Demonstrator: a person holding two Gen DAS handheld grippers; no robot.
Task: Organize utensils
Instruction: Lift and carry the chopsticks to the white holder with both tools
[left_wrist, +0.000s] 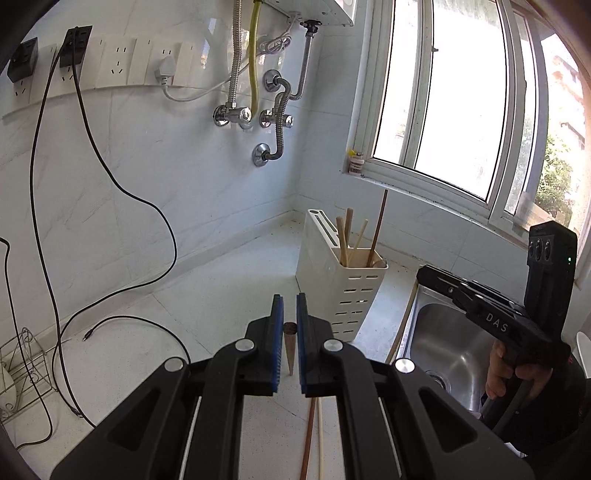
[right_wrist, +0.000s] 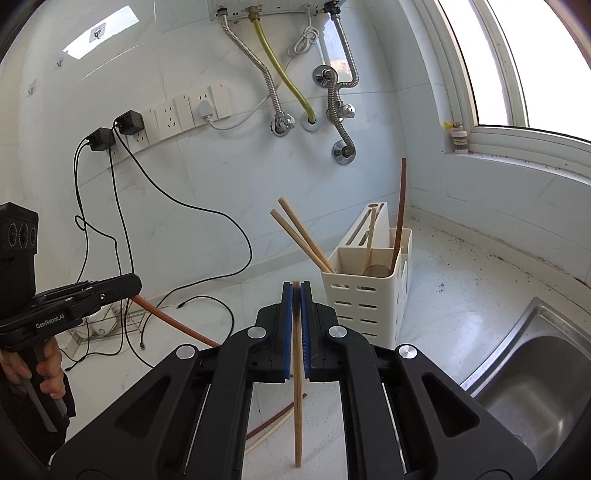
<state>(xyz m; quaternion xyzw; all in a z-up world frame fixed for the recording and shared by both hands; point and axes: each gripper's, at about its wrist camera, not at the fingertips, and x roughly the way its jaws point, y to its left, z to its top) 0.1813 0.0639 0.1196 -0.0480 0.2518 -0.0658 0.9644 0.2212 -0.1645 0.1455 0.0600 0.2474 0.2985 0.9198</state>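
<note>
A cream utensil holder (left_wrist: 347, 280) (right_wrist: 364, 291) stands on the white counter near the corner, with several chopsticks and a wooden spoon in it. My left gripper (left_wrist: 290, 306) is shut on a dark brown chopstick (left_wrist: 290, 349) that points toward the camera. My right gripper (right_wrist: 296, 295) is shut on a light wooden chopstick (right_wrist: 297, 398), held upright just left of the holder. A brown chopstick (left_wrist: 307, 443) and a pale chopstick (left_wrist: 320, 443) lie on the counter below the grippers. The right gripper's body shows in the left wrist view (left_wrist: 491, 314).
A steel sink (right_wrist: 535, 387) (left_wrist: 447, 347) lies to the right of the holder. Black cables (left_wrist: 122, 321) trail over the counter on the left, next to a wire rack (left_wrist: 22, 369). An orange hose (right_wrist: 173, 325) lies by the wall. Pipes and sockets hang on the tiled wall.
</note>
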